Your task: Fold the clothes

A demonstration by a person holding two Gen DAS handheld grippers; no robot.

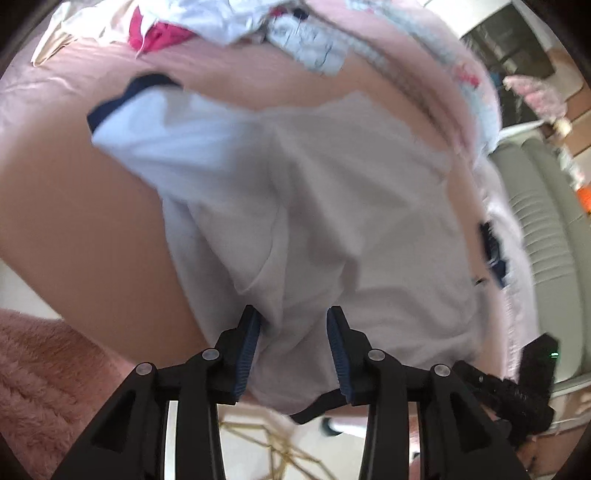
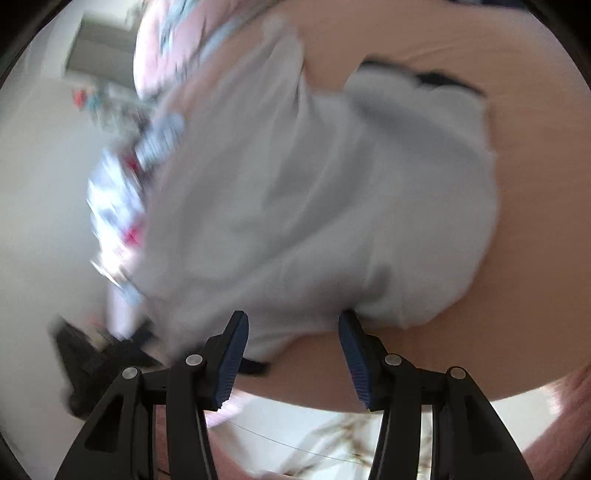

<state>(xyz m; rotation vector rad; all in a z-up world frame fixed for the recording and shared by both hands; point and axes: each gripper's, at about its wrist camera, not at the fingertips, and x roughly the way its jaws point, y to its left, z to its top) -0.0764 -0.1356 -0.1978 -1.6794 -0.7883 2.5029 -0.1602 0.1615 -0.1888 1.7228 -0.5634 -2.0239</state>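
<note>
The white shirt (image 1: 295, 206) lies spread on the pink bed (image 1: 74, 206) ahead of my fingers, not yet folded; judging by that, most of the work remains. My left gripper (image 1: 293, 332) stands released with the hem between its pads, unpinched. My right gripper (image 2: 293, 343) is likewise released at the hem. Only the left view shows the clothes pile (image 1: 221, 22) beyond the shirt.
</note>
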